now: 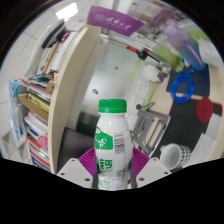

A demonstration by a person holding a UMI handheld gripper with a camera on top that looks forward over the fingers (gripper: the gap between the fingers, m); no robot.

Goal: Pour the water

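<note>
Upright between the fingers (pixel 112 172), firmly grasped: a green-capped bottle (pixel 111 145), bookshelf (pixel 40 120) beside it.

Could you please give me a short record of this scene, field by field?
gripper: shut on bottle
bottle: white, green cap on, upright between the fingers
cup: white, to the right beyond the fingers
shelf: books at left
pour: not yet begun
</note>
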